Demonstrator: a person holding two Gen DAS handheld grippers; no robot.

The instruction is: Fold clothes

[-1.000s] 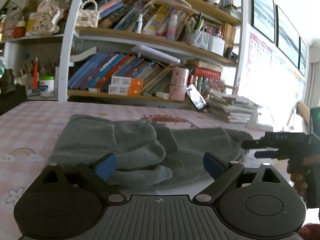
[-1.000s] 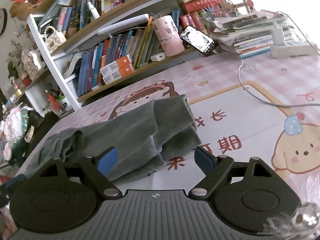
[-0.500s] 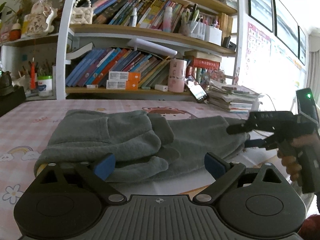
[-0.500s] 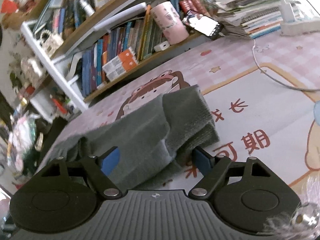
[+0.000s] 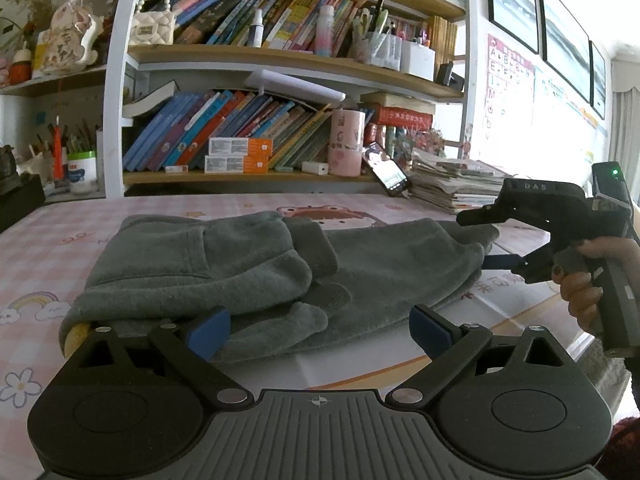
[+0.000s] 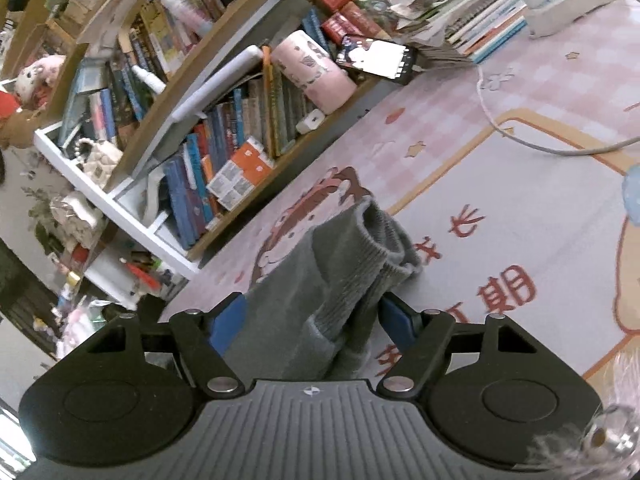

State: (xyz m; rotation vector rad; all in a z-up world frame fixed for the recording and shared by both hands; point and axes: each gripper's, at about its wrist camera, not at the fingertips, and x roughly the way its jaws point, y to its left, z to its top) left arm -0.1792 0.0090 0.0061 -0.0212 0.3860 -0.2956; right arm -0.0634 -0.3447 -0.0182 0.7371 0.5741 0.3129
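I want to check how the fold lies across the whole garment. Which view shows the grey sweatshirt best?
The left wrist view: the grey sweatshirt lies nearly whole on the table, folds visible. The right wrist view shows only one ribbed end, between the open fingers of the right gripper.

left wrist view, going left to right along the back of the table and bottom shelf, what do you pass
green-lidded tub → orange boxes → pink cup → phone → magazine stack → right gripper
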